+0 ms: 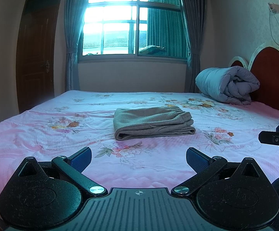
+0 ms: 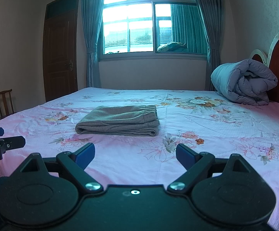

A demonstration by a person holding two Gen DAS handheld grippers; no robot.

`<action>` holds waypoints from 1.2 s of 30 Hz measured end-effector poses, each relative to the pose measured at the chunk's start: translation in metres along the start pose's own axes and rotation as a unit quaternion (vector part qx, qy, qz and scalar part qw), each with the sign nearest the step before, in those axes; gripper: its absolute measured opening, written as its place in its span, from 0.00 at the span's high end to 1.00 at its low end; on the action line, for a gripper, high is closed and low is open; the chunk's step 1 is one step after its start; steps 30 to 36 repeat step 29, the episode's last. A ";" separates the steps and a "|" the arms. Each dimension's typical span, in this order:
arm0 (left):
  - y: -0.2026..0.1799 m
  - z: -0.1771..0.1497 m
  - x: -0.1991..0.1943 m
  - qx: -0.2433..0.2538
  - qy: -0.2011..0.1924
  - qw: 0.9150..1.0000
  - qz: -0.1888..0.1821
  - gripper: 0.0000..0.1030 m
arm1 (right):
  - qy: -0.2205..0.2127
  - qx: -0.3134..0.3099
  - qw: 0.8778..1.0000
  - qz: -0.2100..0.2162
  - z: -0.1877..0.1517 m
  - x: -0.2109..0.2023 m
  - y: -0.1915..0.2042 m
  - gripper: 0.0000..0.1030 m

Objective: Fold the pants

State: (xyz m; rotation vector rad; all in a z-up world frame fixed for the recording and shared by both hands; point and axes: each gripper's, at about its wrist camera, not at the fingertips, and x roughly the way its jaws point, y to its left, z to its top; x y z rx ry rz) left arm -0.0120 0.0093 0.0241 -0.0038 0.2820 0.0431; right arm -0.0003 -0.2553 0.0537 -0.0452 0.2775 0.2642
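Grey-brown pants (image 1: 152,123) lie folded in a flat rectangular stack on the floral pink bed sheet (image 1: 43,134), elastic waistband toward the far right. They also show in the right wrist view (image 2: 118,123). My left gripper (image 1: 138,158) is open and empty, held back from the pants above the near part of the bed. My right gripper (image 2: 135,155) is open and empty, also short of the pants. The right gripper's side shows at the left view's right edge (image 1: 276,138), and the left gripper's side at the right view's left edge (image 2: 4,143).
A rolled grey-blue quilt (image 1: 228,85) lies at the bed's far right against the red headboard (image 1: 270,77). A window with curtains (image 1: 133,21) is behind the bed, a brown door (image 1: 37,50) at left. A wooden chair (image 2: 3,103) stands by the left wall.
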 end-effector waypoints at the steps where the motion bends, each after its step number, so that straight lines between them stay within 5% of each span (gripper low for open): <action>1: 0.000 0.000 0.000 0.000 0.000 1.000 0.000 0.00 | 0.000 0.000 1.000 0.000 0.001 0.000 -0.001 0.17; 36: -0.011 -0.001 -0.011 0.020 -0.022 0.999 -0.020 0.00 | 0.001 -0.022 1.000 0.017 -0.002 0.000 0.003 0.17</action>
